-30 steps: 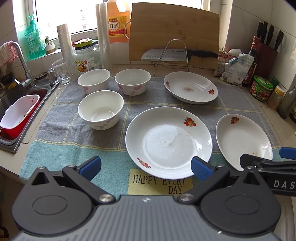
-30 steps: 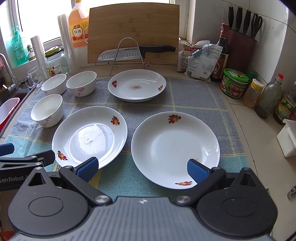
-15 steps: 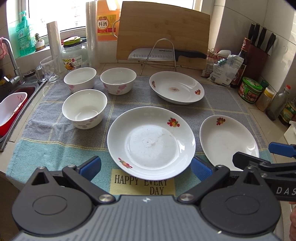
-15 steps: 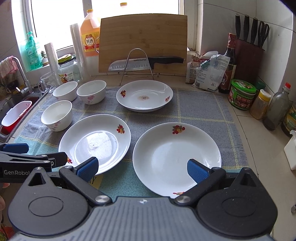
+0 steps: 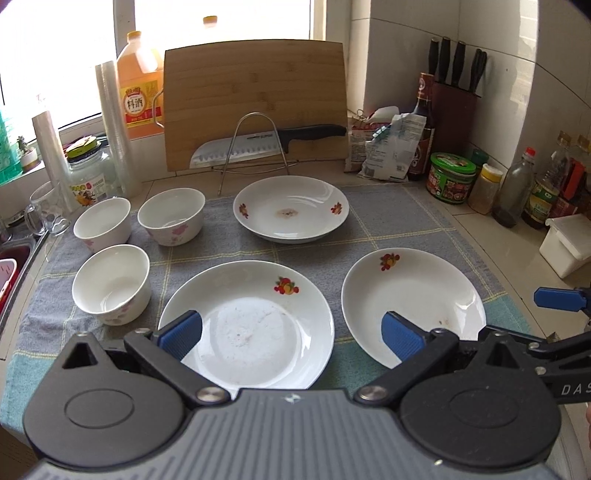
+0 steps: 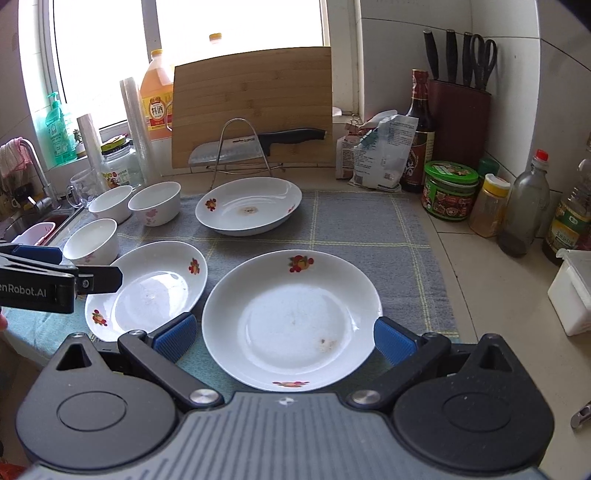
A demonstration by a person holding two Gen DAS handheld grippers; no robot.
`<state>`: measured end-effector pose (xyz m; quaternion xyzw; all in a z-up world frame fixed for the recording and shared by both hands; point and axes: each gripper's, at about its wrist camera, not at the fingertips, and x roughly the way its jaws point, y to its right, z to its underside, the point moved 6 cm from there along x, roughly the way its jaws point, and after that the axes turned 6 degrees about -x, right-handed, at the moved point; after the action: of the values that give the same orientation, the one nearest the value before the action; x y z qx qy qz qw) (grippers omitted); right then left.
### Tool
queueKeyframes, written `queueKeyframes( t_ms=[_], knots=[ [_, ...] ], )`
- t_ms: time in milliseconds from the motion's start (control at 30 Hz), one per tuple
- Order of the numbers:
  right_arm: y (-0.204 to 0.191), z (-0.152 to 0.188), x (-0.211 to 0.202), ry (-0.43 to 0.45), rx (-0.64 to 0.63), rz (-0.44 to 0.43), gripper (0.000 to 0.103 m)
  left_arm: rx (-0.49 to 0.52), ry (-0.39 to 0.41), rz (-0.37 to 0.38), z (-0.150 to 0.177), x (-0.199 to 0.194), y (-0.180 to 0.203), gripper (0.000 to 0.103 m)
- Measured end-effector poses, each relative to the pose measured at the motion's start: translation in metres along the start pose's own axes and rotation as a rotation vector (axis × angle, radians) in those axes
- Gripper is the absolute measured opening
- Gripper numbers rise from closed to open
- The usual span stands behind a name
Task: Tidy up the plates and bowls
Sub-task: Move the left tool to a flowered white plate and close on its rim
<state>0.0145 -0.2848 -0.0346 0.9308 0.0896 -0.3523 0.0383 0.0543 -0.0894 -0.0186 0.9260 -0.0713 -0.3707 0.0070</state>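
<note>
White tiled wall (image 6: 424, 22) at right corner. Bright window (image 6: 236, 26) behind, daylight overexposed. Beige tiled desk (image 6: 491, 288) under grey checked cloth (image 6: 354, 221). Sink (image 6: 22, 225) with faucet (image 6: 35, 162) far left.

cutting board (image 5: 255, 99), knife (image 5: 266, 142), perhaps oil jug (image 5: 139, 96)

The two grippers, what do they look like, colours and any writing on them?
Both match: a grey ribbed body, two round black housings with silver pivot screws, and black arms ending in blue textured fingers. The left gripper shows white lettering "enRobot.AI" on its side in the right wrist view; the right gripper shows "DAS" in the left wrist view.
</note>
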Motion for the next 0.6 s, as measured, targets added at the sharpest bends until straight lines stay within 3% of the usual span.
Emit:
queueKeyframes(
  t_ms=[200, 600],
  knots=[
    [0.018, 0.021, 0.000, -0.001, 0.006, 0.009, 0.103, 0.067, -0.021, 0.028, -0.006, 0.013, 0.022, 0.102],
    [0.025, 0.054, 0.021, -0.058, 0.010, 0.039, 0.103, 0.173, -0.084, 0.215, -0.007, 0.050, 0.057, 0.102]
  ],
)
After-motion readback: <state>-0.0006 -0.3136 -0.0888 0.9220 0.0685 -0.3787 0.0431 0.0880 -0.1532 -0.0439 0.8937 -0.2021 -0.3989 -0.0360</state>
